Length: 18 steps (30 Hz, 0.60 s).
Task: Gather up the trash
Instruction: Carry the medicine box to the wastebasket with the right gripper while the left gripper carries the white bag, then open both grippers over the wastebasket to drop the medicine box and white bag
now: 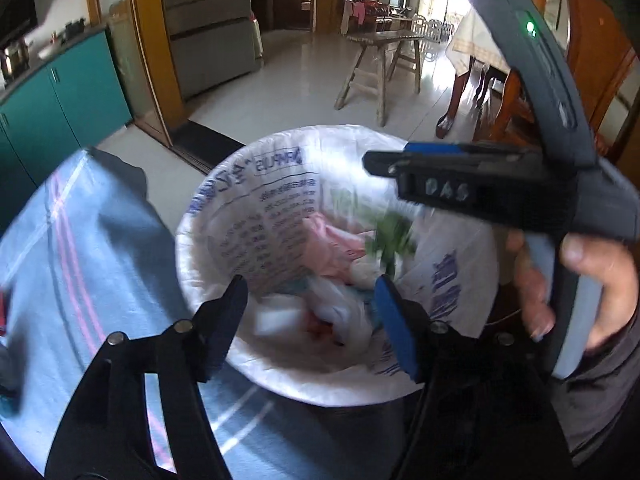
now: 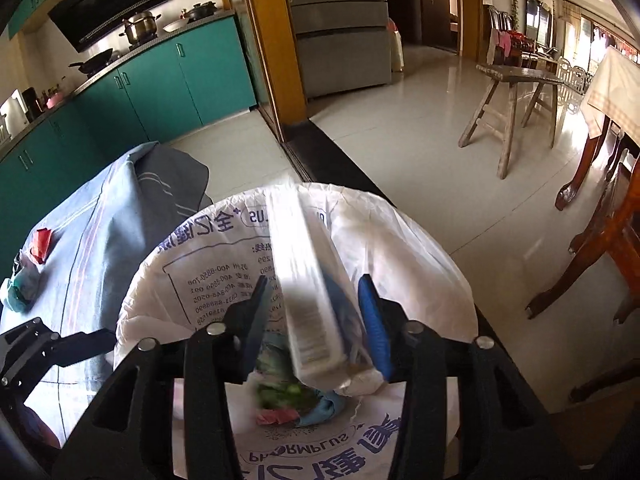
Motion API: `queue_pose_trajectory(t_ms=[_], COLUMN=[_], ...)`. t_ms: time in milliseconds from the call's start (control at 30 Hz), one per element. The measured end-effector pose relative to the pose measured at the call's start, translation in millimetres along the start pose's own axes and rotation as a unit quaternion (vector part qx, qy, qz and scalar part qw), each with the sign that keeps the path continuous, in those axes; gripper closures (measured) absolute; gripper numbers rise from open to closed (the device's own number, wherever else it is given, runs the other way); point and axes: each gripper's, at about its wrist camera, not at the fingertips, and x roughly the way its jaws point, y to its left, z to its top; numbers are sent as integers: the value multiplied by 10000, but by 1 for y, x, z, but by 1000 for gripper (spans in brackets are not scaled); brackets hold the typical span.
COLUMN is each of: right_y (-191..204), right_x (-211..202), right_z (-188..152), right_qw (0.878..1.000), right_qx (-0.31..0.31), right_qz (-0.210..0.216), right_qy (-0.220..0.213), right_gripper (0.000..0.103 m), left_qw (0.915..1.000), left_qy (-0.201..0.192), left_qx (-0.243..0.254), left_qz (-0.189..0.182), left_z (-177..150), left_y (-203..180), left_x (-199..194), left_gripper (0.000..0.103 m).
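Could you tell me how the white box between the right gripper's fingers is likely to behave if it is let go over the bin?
The white box looks like thin cardboard, so probably light and crushable. Long and flat-sided, it should slide rather than roll. The bin bag holds soft scraps, so it would likely land quietly.

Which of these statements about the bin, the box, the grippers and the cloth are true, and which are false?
1. The trash bin has a white printed bag as liner. True.
2. A white box is between the right gripper fingers, above the bin. True.
3. The bin is empty. False: it holds green, pink and white trash.
4. The left gripper is shut on a bottle. False: it is open and holds nothing.
5. Red trash lies on the blue cloth. True.
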Motion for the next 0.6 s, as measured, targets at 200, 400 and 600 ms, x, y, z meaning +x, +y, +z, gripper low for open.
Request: queue_pose_trajectory(t_ms=[200, 400, 600], right_y=[-6, -16, 17], right_x=[-14, -16, -6], right_z=[3, 6, 7], right_qw=[9990, 9976, 9986], right_qx=[273, 575, 320], right_qz=[163, 149, 321], right_qy=[-298, -355, -283], right_gripper=[57, 42, 34], left_qw=[9981, 9824, 9164], left_qy=[-212, -619, -994], left_qx=[-334, -748, -2246], left_qz=[474, 1598, 3160], left_z=[-6, -19, -55], left_y=[44, 113, 232], left_x=[-33, -85, -156], left_gripper=[34, 27, 23])
